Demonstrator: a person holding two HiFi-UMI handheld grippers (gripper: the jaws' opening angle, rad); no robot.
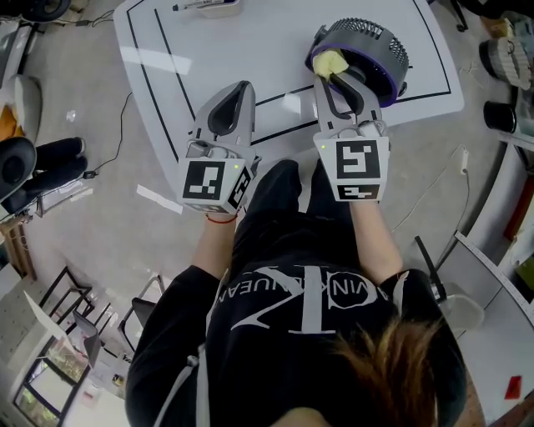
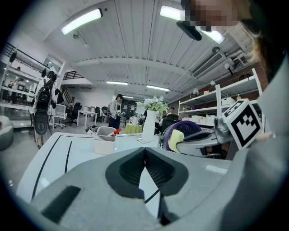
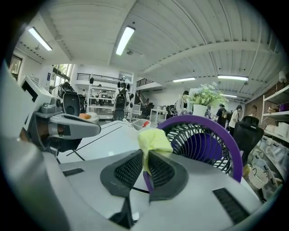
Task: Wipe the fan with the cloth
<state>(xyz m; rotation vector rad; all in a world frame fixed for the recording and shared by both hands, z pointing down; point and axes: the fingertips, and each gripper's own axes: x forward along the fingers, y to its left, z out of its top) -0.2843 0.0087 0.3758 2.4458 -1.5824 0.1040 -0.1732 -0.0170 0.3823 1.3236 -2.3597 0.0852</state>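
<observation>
A small fan (image 1: 360,52) with a purple ring and a dark grille stands on the white table (image 1: 209,58) at the right; the right gripper view shows the fan (image 3: 203,144) close ahead. My right gripper (image 1: 332,73) is shut on a yellow cloth (image 1: 328,62), and the cloth (image 3: 152,143) is pressed against the near left edge of the purple ring. My left gripper (image 1: 242,90) is shut and empty, level above the table to the left of the fan. In the left gripper view my left gripper (image 2: 145,150) has its jaws together, with the fan (image 2: 180,135) ahead at the right.
A white cup holding pens (image 2: 105,139) stands at the table's far side, also seen as the pen cup (image 1: 207,5). Black lines (image 1: 167,50) run across the tabletop. A white vase with flowers (image 2: 150,122) stands beyond the table. Chairs, shelves and people are in the room behind.
</observation>
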